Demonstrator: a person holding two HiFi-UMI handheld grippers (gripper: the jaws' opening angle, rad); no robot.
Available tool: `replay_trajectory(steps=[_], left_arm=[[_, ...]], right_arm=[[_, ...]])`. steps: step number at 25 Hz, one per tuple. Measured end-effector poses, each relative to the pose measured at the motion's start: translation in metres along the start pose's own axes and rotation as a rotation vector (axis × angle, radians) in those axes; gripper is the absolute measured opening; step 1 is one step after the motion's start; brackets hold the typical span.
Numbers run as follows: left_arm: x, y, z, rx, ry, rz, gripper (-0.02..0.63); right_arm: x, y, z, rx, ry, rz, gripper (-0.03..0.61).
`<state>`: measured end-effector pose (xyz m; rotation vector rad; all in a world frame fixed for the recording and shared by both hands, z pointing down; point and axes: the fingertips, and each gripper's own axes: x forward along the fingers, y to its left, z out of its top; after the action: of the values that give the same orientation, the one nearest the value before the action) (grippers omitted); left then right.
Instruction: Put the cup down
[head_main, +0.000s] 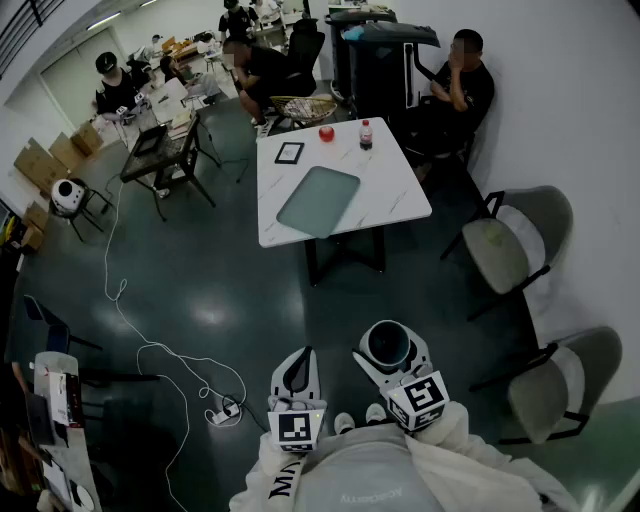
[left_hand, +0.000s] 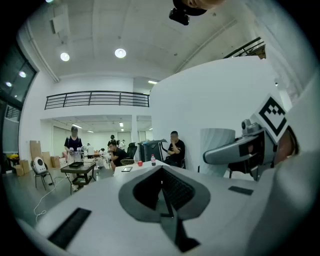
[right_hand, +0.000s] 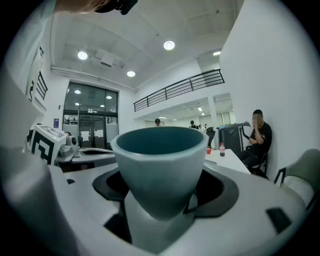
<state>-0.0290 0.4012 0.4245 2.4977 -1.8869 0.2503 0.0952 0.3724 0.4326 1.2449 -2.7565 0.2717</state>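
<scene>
The cup (head_main: 387, 345) is pale grey outside and teal inside. It stands upright between the jaws of my right gripper (head_main: 386, 356), which is shut on it, held close to my body above the floor. In the right gripper view the cup (right_hand: 160, 165) fills the middle and the jaws press on its lower sides. My left gripper (head_main: 295, 372) hangs just left of it, shut with nothing in it. In the left gripper view the left gripper (left_hand: 162, 192) has its jaws together, and the cup (left_hand: 217, 150) shows at the right.
A white marble-look table (head_main: 400, 190) stands ahead, some way off. It bears a grey-green mat (head_main: 318, 200), a bottle (head_main: 366, 134), a red object (head_main: 326, 133) and a black tablet (head_main: 289, 152). Two grey chairs (head_main: 510, 245) (head_main: 560, 385) line the right wall. A white cable (head_main: 160, 350) snakes over the floor at left. People sit beyond the table.
</scene>
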Motion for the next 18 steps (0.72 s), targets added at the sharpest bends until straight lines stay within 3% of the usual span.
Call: replay_trajectory(steps=[9, 18], left_arm=[[0.002, -0.020, 0.020, 0.020, -0.034, -0.002, 0.011], [0.011, -0.034, 0.015, 0.006, -0.005, -0.016, 0.011]], right_arm=[[-0.013, -0.008, 0.008, 0.032, -0.019, -0.009, 0.376], [-0.023, -0.019, 0.008, 0.040, -0.023, -0.009, 0.377]])
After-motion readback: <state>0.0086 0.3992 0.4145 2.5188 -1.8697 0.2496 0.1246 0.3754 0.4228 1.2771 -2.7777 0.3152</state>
